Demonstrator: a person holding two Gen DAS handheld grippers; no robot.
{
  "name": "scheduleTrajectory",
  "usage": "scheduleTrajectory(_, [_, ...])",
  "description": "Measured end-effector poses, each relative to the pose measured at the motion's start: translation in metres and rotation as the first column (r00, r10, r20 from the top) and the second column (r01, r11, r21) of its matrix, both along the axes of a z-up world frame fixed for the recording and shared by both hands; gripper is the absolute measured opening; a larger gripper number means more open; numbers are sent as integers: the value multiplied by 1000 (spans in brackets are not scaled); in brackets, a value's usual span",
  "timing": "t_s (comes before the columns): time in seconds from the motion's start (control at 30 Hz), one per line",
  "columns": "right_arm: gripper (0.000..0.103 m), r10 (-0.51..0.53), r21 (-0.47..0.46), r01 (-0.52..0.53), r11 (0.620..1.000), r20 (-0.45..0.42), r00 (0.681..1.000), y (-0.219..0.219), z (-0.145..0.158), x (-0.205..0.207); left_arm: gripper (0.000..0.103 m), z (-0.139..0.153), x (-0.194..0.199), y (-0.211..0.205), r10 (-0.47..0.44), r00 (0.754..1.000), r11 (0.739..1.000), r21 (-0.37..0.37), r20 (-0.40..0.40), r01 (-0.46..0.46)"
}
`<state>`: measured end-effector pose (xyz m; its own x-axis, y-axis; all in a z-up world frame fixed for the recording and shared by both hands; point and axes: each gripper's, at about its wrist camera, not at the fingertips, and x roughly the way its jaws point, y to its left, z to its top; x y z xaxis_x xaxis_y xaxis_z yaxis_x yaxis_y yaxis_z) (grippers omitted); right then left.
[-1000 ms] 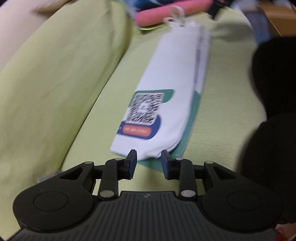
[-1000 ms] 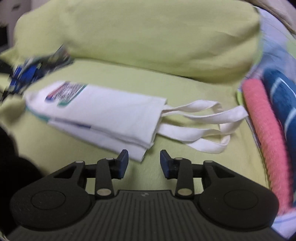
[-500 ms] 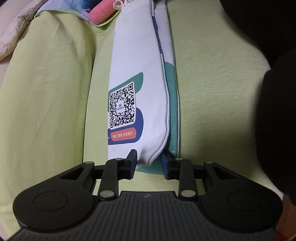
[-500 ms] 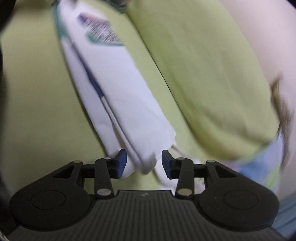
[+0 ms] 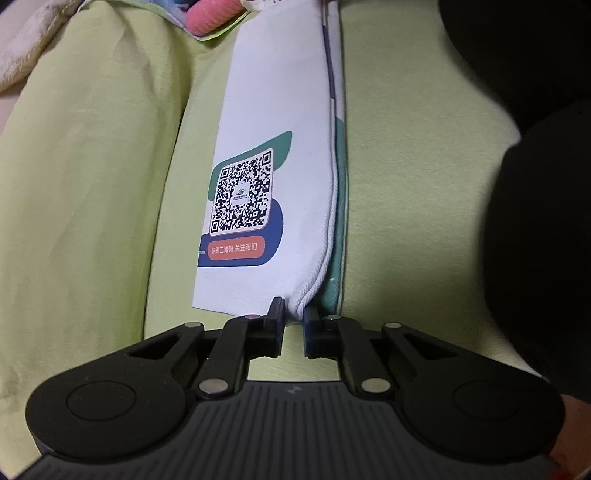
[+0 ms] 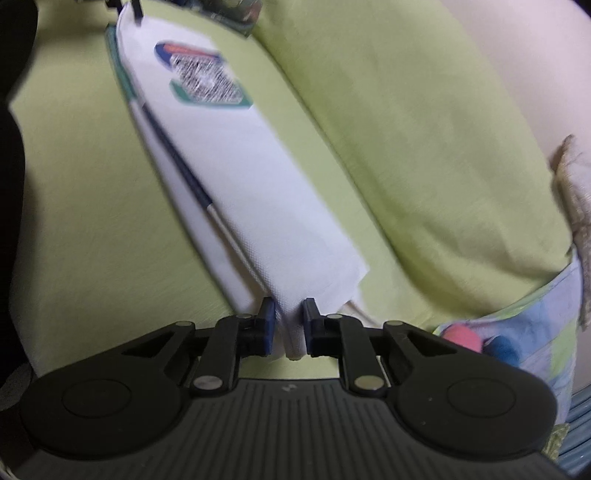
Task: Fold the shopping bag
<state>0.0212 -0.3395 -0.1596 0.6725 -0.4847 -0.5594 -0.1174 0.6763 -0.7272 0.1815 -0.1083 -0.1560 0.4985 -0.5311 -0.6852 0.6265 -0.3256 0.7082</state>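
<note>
White fabric shopping bag, folded lengthwise into a long narrow strip, lies flat on a pale green cushioned seat alongside the base of the matching green back cushion. Its upper face carries a printed patch near one end: a black-and-white QR code framed by teal and dark blue shapes, with an orange label of small characters under it. A thin dark line runs along the fold, and a teal-edged lower layer peeks out beside it. The left gripper, black with blue pads, is at the printed end; its jaws are closing and the stitched corner of the bag sits pinched between them. The right gripper is at the opposite, plain end, its jaws likewise closing on the bunched edge of the cloth, which fills the narrow gap between the pads and hangs a little below them. In the right wrist view the printed patch appears blurred at the far end of the strip. A pink ribbed roll and a blue patterned cloth lie beyond the plain end of the bag. A dark, unlit shape fills the right side of the left wrist view; what it is cannot be told.
</note>
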Motion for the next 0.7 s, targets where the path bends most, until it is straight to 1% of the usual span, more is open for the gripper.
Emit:
scheduleTrajectory(0.07, [14, 1, -17, -1, 1000, 2, 1000, 2, -6, -1, 8, -3, 3, 2, 14, 1000, 1000, -11, -6, -14])
scheduleTrajectory(0.13, [14, -1, -12, 1, 1000, 3, 1000, 3, -5, -1, 8, -2, 6, 4, 33, 999, 999, -23, -21, -34])
scheduleTrajectory(0.23, [14, -5, 11, 5, 1000, 19, 1000, 2, 2, -6, 8, -4, 4, -12, 46, 999, 998, -33, -30, -47])
scheduleTrajectory(0.33, [14, -1, 7, 1, 1000, 5, 1000, 4, -3, -5, 9, -5, 7, -10, 60, 998, 997, -36, -30, -61])
scheduleTrajectory(0.4, [14, 4, -4, -4, 1000, -15, 1000, 4, -10, -1, 12, 0, 10, -6, 79, 995, 996, -40, -56, -81])
scheduleTrajectory(0.43, [14, 5, -14, -5, 1000, -20, 1000, 5, -11, 0, 14, 6, 11, -3, 91, 992, 994, -47, -85, -95])
scheduleTrajectory(0.47, [14, 2, -14, -3, 1000, -23, 1000, 6, -11, 0, 14, 15, 14, 1, 108, 985, 992, -56, -132, -116])
scheduleTrajectory(0.53, [14, 1, -8, -1, 1000, -22, 1000, 3, -11, 2, 22, 34, 19, 9, 141, 960, 984, -77, -243, -163])
scheduleTrajectory(0.57, [14, 1, -6, -1, 1000, -22, 1000, 2, -11, 2, 21, 44, 19, 12, 144, 946, 978, -105, -290, -181])
scheduleTrajectory(0.63, [14, 1, -8, -1, 1000, -26, 1000, 2, -11, 4, 22, 59, 17, 16, 117, 921, 964, -180, -373, -195])
scheduleTrajectory(0.7, [14, 0, -13, 0, 1000, -29, 1000, 2, -12, 5, 22, 63, 17, 2, 109, 903, 942, -247, -417, -227])
